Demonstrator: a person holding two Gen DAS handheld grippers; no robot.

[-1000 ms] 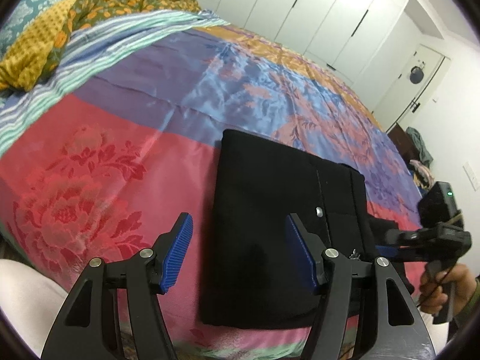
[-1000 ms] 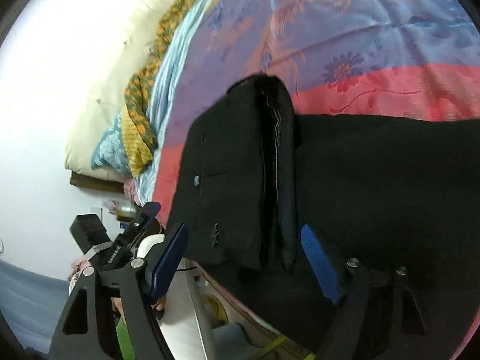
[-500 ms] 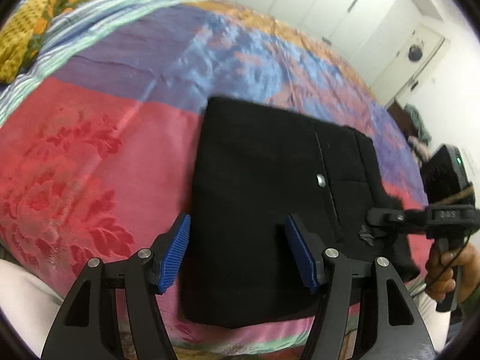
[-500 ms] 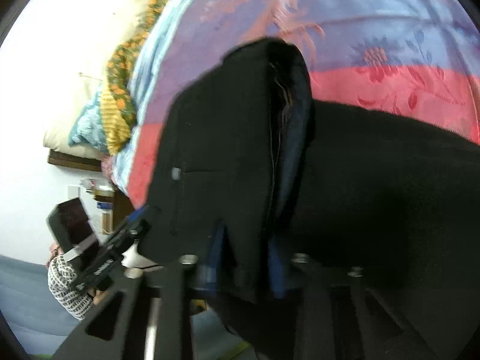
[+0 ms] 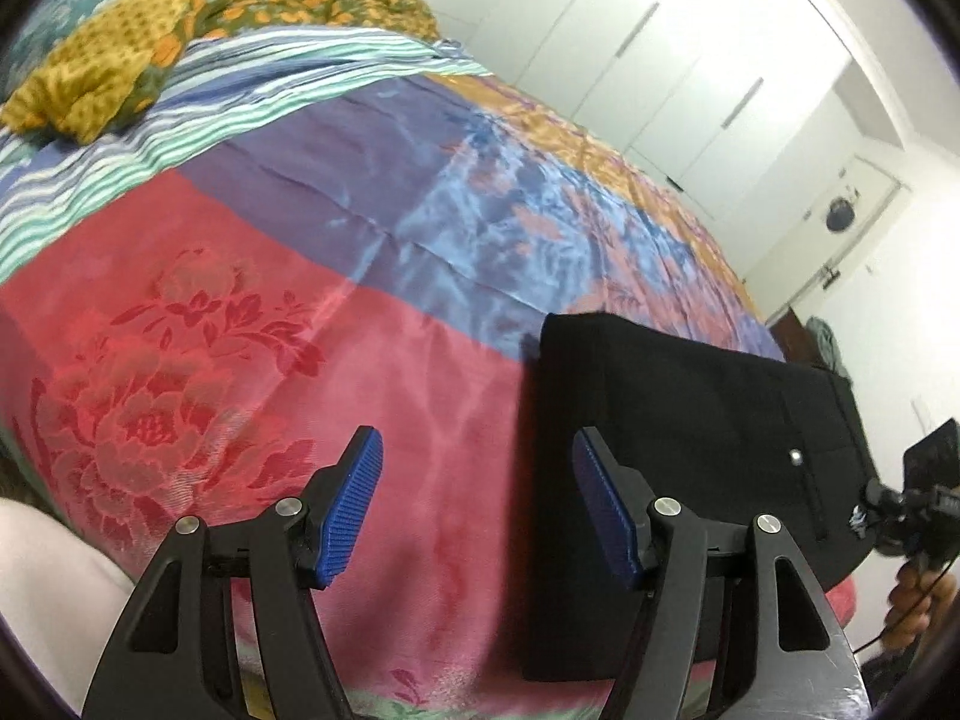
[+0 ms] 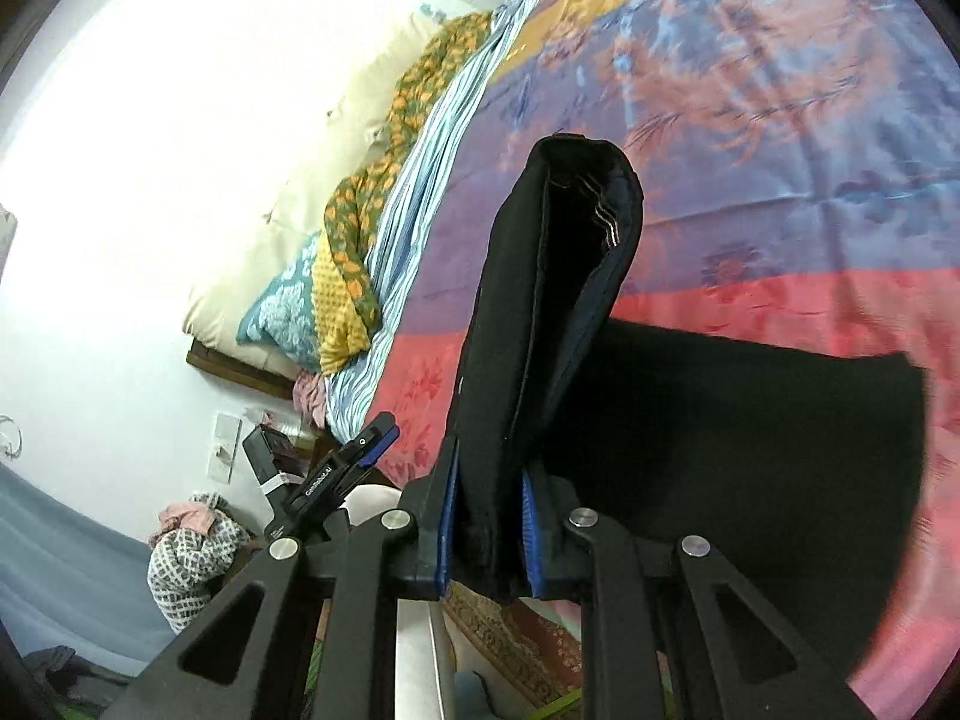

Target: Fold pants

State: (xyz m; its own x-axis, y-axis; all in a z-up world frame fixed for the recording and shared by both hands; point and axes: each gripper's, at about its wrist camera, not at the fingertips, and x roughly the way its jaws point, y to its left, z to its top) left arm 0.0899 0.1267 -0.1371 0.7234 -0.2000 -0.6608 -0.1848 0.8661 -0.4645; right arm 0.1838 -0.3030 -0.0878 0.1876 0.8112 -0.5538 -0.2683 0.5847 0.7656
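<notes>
Now the right gripper (image 6: 486, 534) has pinched and lifted the folded black cloth pants (image 6: 540, 324) near the bed's (image 5: 360, 252) front edge, left gripper's (image 5: 477, 507) fingers spread, so another fold looks imminent

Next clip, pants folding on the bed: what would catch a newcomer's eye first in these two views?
Most striking is the black pants, whose folded waist end stands up from the bed, pinched in the right claw at the bottom of the right view. In the left view the left claw hangs open over the red floral part of the bedspread, beside the pants' flat left edge. A yellow-and-orange patterned cloth lies crumpled at the head of the bed.
</notes>
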